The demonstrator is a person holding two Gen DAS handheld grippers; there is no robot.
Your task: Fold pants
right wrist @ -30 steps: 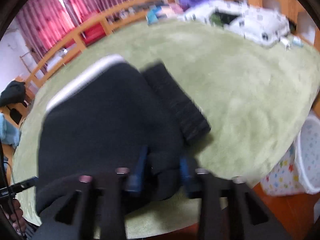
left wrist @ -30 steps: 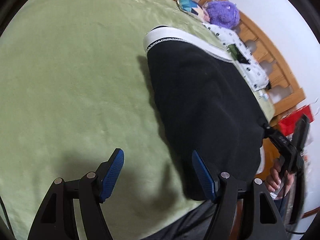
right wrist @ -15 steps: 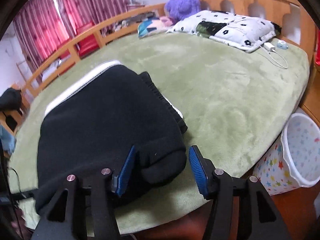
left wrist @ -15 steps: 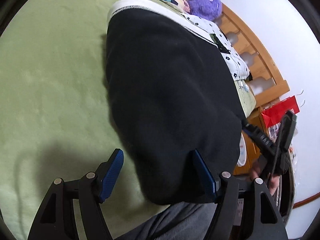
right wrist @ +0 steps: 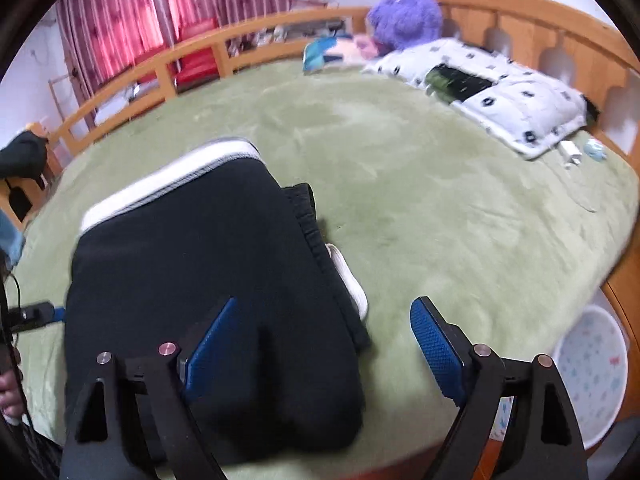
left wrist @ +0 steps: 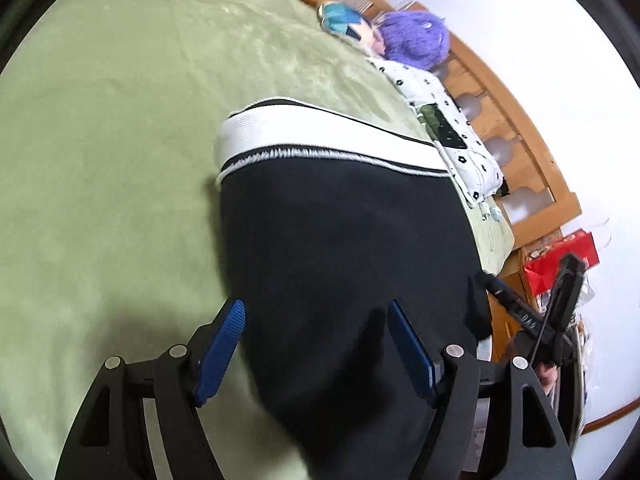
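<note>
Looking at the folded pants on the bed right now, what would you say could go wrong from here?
1. The pants lie near the bed's front edge, so a nudge might drag the bundle off.
2. The right gripper jaws are opening with a fold corner between them; the loose fold may spring open.
3. A ribbed cuff and white edge stick out on the side, so the stack may end up uneven.

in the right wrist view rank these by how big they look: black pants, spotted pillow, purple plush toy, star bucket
1. black pants, though nearest the camera
2. spotted pillow
3. purple plush toy and star bucket: about alike, bucket partly hidden
</note>
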